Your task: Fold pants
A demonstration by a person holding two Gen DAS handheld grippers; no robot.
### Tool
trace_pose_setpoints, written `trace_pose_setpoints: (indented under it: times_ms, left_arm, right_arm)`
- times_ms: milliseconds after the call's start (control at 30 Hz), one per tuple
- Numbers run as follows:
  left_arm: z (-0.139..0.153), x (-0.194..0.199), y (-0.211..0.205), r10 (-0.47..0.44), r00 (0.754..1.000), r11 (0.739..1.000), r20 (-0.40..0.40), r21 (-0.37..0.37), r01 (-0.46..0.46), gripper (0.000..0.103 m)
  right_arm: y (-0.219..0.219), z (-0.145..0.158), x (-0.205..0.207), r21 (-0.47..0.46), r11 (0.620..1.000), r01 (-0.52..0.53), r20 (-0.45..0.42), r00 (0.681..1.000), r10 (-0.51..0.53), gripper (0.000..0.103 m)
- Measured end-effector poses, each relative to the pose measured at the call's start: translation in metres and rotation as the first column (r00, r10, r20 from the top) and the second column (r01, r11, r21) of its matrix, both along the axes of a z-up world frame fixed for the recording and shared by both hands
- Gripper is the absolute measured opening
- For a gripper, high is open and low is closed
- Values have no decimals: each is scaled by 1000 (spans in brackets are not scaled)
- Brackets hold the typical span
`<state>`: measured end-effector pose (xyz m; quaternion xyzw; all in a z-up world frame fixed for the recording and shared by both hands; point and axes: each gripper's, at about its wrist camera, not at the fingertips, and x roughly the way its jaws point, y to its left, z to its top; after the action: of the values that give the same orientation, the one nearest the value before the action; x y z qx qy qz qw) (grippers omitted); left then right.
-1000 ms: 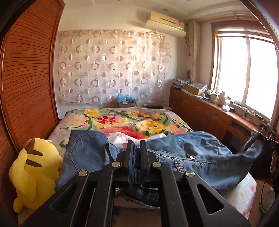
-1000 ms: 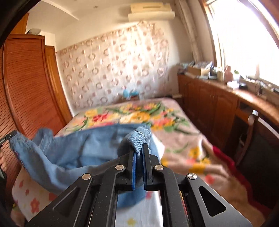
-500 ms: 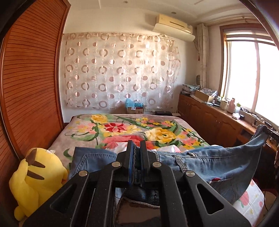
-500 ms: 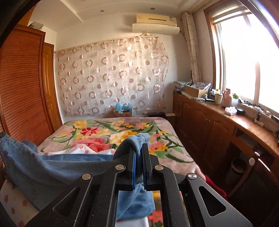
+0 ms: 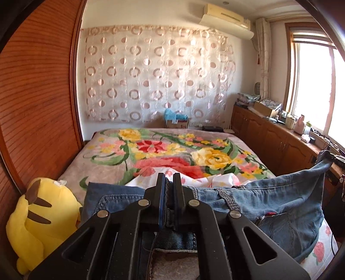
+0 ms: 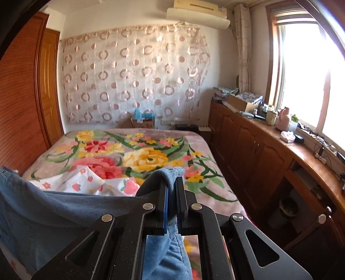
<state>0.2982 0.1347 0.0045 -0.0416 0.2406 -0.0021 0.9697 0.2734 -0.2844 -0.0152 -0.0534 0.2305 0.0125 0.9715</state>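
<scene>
Spreading blue denim pants [image 5: 269,200] | left gripper [image 5: 169,189] and right gripper [image 6: 171,189] clenched on fabric | pulled back, stretched taut above floral-blanketed bed [image 5: 151,150] | laying-flat expected next

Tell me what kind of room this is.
A home bedroom, most likely: a bed under a floral blanket, a yellow plush toy beside it, a wall air conditioner and wooden cabinets below the window.
</scene>
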Motion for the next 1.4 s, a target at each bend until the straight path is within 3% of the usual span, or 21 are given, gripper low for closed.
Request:
trace_pose_setpoints:
  times_ms: [167, 400, 467, 500, 567, 600, 633, 667, 700, 767, 933, 1067, 1333, 1367, 1400]
  left_arm:
    - [-9, 8, 1, 0, 999, 1000, -32, 5, 0, 8]
    - [-16, 10, -1, -19, 996, 1000, -82, -9, 18, 13]
    - [-14, 5, -5, -23, 996, 1000, -85, 8, 23, 28]
    - [-13, 2, -6, -24, 997, 1000, -79, 15, 25, 42]
    - [-12, -7, -8, -40, 997, 999, -72, 15, 41, 50]
    - [-13, -9, -10, -52, 995, 999, -87, 7, 53, 61]
    - [-14, -11, -11, -67, 993, 998, -100, -7, 67, 81]
    - [-15, -13, -12, -81, 992, 997, -100, -19, 79, 85]
    - [-15, -16, -14, -93, 991, 995, -98, -26, 91, 85]
    - [-19, -21, -21, -117, 987, 993, -114, -30, 115, 85]
    - [-26, -35, -37, -140, 982, 990, -127, -21, 139, 85]
    - [-35, -44, -48, -163, 975, 987, -150, -20, 162, 85]
    - [-52, -62, -66, -196, 964, 980, -180, -18, 196, 85]
    - [-53, -64, -68, -200, 963, 980, -183, -19, 200, 85]
    - [-55, -66, -69, -203, 961, 979, -186, -21, 203, 85]
  right_arm:
    - [23, -11, 16, -46, 999, -16, -48, 999, 14, 5]
    - [25, 0, 34, -47, 998, -36, -75, 997, 32, 5]
    - [18, 1, 34, -40, 998, -42, -79, 996, 39, 5]
    - [14, 2, 33, -30, 998, -49, -78, 996, 47, 5]
    - [9, 2, 34, -7, 998, -64, -77, 995, 63, 5]
    - [8, 2, 33, 2, 997, -73, -76, 994, 73, 9]
    - [6, 3, 32, 9, 997, -83, -79, 993, 83, 14]
    - [3, 2, 31, 14, 996, -86, -83, 993, 87, 29]
    - [2, 2, 27, 23, 996, -90, -81, 992, 92, 45]
    - [-6, 2, 20, 37, 995, -89, -70, 993, 91, 51]
    - [-26, -11, 14, 51, 996, -75, -120, 989, 80, 51]
    - [-50, -26, 20, 73, 996, -44, -218, 974, 59, 51]
    - [-86, -52, 43, 208, 978, 6, -365, 928, 71, 51]
    - [-87, -51, 44, 222, 975, 10, -370, 926, 75, 49]
    - [-88, -49, 48, 237, 972, 8, -373, 924, 83, 36]
